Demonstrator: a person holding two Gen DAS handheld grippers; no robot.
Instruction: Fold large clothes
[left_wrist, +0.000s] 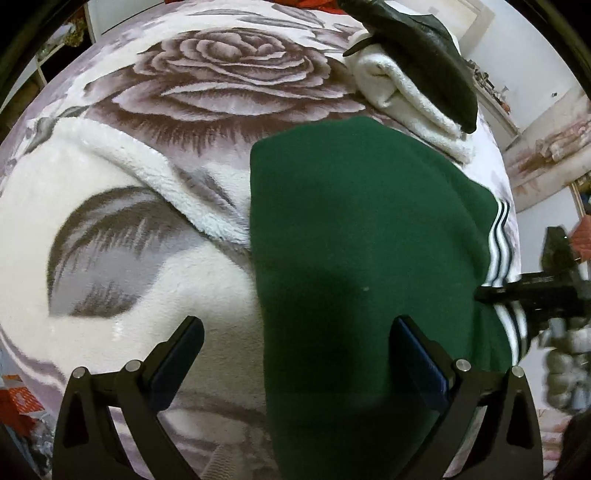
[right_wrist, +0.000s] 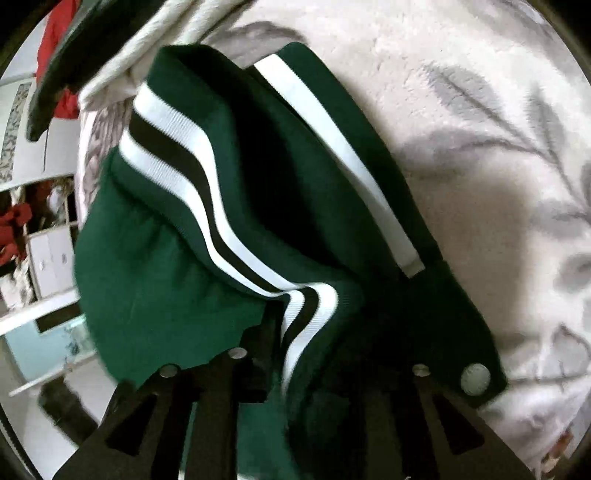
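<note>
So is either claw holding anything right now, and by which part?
The right claw grips the green jacket by its striped ribbed hem. The left claw is open above the jacket, holding nothing.

Matt green fleece jacket (left_wrist: 362, 236), plush blanket (left_wrist: 110, 236), glossy black leather (left_wrist: 417, 48)

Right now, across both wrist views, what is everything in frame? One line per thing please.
Green fleece jacket with white-and-black striped trim: one, dark green, on the blanket.
Silver snap button: one, on the jacket's edge.
Plush rose-print blanket: one, cream and mauve, underneath everything.
Folded white fleece garment: one, behind the jacket.
Black leather garment: one, atop the white one.
Left gripper: black, open above the jacket's edge.
Right gripper: black, striped trim between its fingers.
</note>
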